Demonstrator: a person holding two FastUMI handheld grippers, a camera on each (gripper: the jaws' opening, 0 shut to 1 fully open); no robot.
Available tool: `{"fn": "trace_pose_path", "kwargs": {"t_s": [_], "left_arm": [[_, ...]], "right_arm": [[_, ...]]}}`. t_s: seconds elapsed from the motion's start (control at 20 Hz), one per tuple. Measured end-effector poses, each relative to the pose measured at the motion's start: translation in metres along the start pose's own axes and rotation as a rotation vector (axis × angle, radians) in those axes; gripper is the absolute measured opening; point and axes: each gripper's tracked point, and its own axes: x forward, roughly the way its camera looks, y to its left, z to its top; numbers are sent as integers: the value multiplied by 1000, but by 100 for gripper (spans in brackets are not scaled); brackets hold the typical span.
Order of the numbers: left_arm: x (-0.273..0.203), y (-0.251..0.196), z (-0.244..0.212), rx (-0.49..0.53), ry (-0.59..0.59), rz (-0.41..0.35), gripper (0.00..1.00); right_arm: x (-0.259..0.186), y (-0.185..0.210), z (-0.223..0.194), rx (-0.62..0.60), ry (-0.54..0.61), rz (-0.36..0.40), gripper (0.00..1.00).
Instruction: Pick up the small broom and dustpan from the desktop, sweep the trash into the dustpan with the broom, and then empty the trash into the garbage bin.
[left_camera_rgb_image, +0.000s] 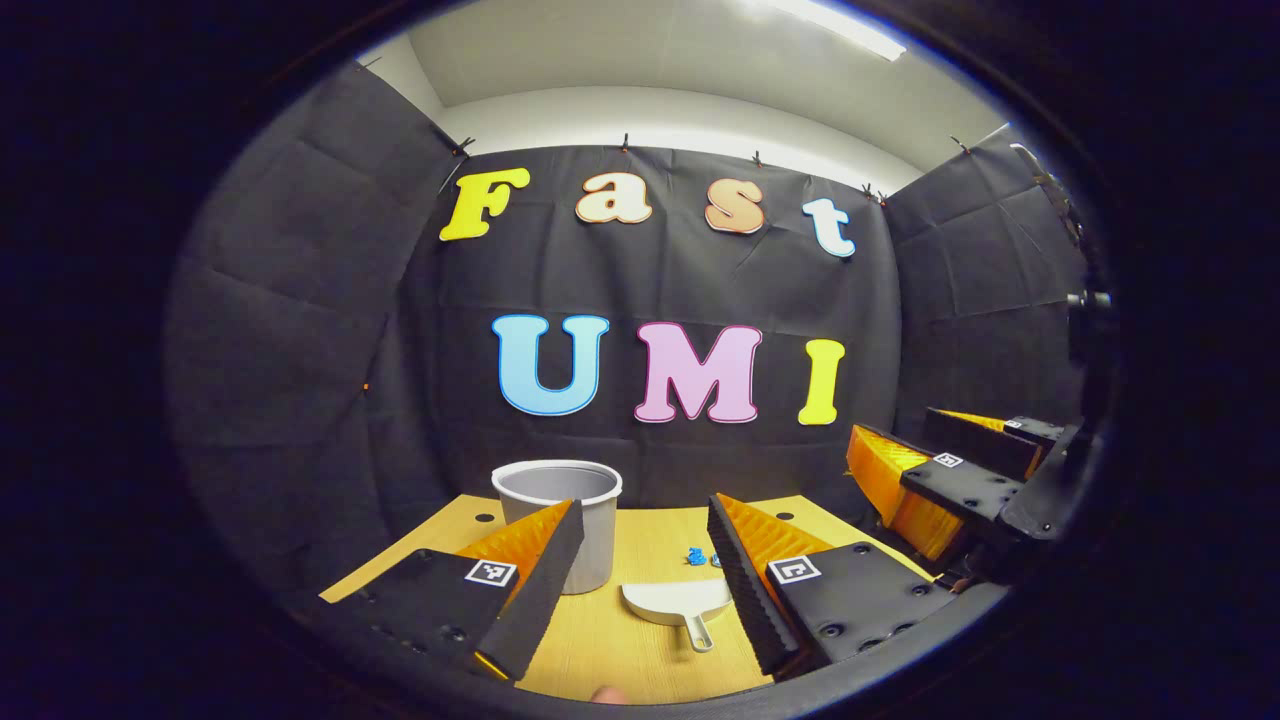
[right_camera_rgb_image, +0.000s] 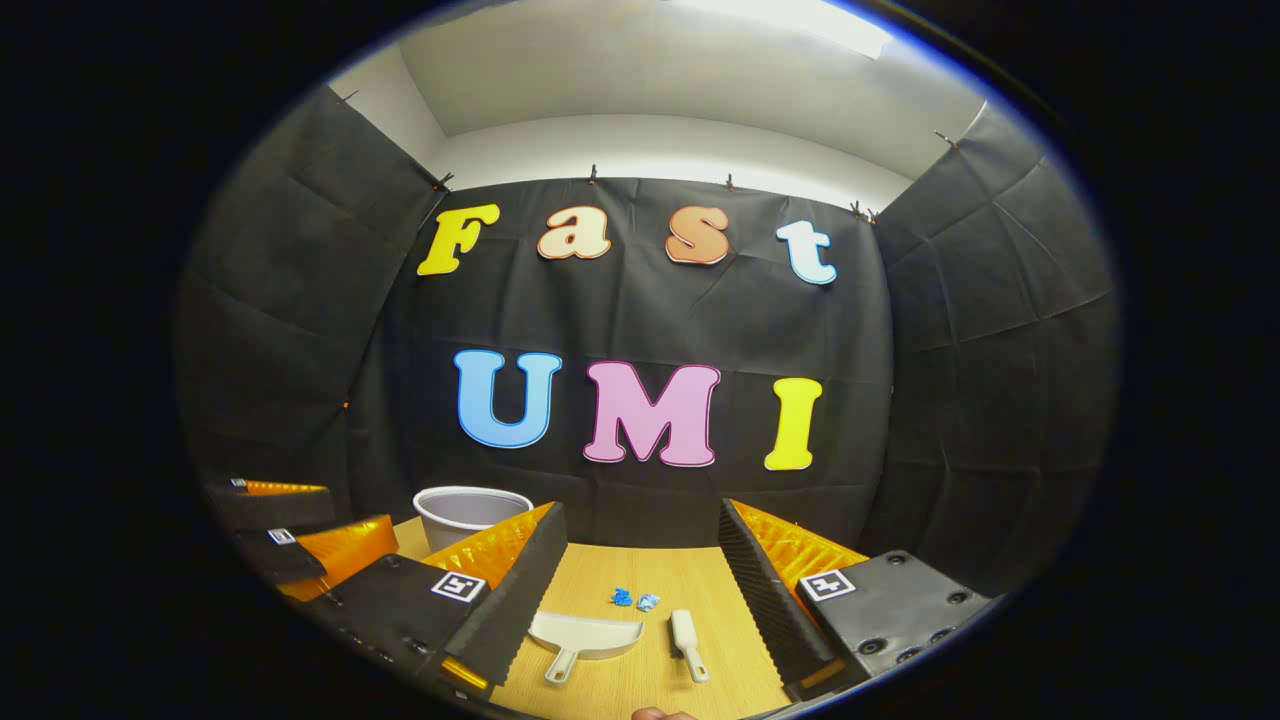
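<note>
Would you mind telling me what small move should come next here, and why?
Probably lower the open right gripper onto the small broom, since it lies untouched on the desktop between the gripper's fingers, beside the dustpan, with the blue trash still unswept just beyond.

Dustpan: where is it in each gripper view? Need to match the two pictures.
Left gripper view: dustpan lies at bottom centre, on the desk just left of the right finger, handle toward the camera.
Right gripper view: dustpan lies at bottom centre-left, beside the left finger, with the broom to its right.
Shared landmark: grey bin, behind and left of the dustpan.
</note>
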Motion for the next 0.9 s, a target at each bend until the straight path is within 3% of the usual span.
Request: {"fn": "trace_pose_path", "kwargs": {"t_s": [0.55, 0.7, 0.9], "left_arm": [[10, -5, 1, 4, 2, -20, 74], [14, -14, 2, -23, 0, -62, 74], [8, -9, 14, -66, -30, -33, 74]], "right_arm": [[1, -27, 9, 31, -21, -72, 97], [4, -34, 23, 1, -68, -94, 96], [1, -30, 40, -42, -121, -67, 96]]}}
